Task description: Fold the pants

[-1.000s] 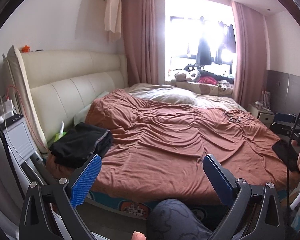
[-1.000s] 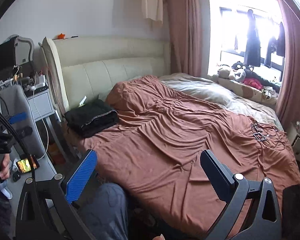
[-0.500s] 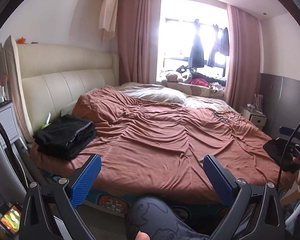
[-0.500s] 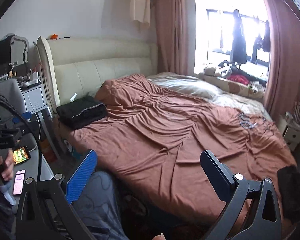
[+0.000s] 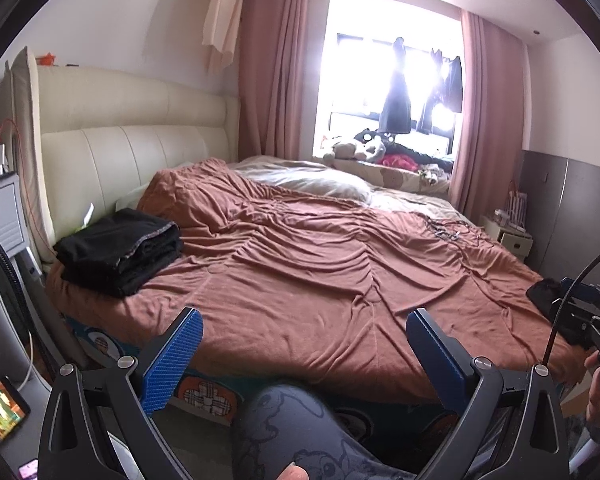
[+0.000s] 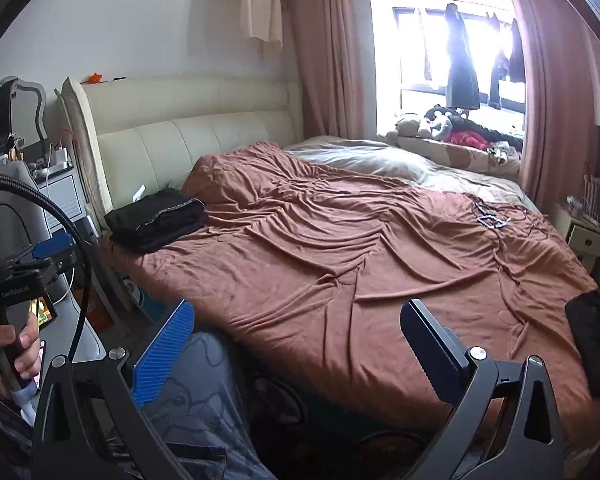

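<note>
Both grippers idle off bed edge.
I see left gripper (image 5: 304,344) and right gripper (image 6: 296,338) spread wide, empty; folded black pants (image 5: 118,250) on bed (image 5: 320,280) nr headboard (image 5: 132,152).

Left wrist view: off the bed's long side, level with the mattress edge, facing across the brown duvet (image 5: 320,280) toward the window (image 5: 392,76). Right wrist view: same side, slightly higher, angled toward the headboard (image 6: 188,120). Shared: bed, folded black pants (image 5: 118,250), window.
</note>
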